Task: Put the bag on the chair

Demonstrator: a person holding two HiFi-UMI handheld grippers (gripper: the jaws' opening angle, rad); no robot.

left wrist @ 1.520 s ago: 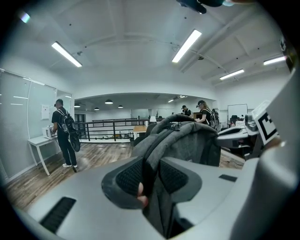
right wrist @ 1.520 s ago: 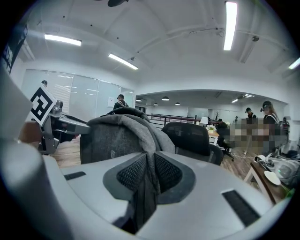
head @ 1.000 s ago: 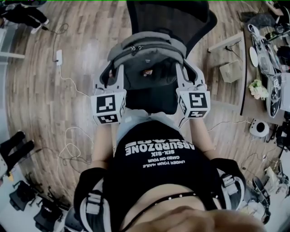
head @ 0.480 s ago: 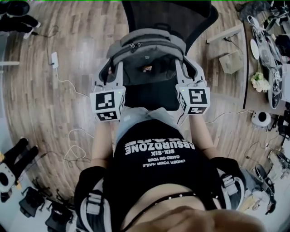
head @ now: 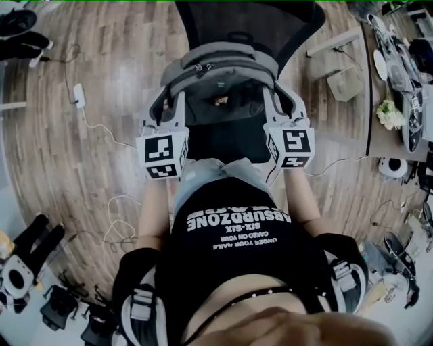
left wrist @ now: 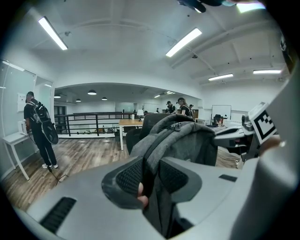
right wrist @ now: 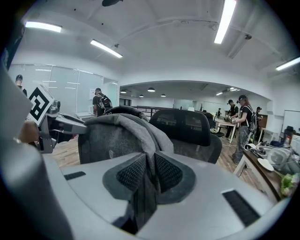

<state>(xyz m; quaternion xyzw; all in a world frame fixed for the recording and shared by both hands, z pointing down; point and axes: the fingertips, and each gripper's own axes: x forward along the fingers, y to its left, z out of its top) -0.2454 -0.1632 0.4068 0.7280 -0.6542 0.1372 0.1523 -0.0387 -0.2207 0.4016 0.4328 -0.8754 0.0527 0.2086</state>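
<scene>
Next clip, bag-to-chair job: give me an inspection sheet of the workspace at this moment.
Surface: black chair seat, front part bare; wooden floor all around.
Job's things: grey bag upright over the seat, in front of the mesh backrest; whether its base rests on the seat cannot be told.
Clutter: cardboard box on the floor right of the chair; black equipment at lower left.
Grippers: left gripper and right gripper each shut on the bag's fabric, one at either side.
Cables: white cable with adapter on the floor at left.
Surroundings: crowded desk at right; people standing in the background.
</scene>
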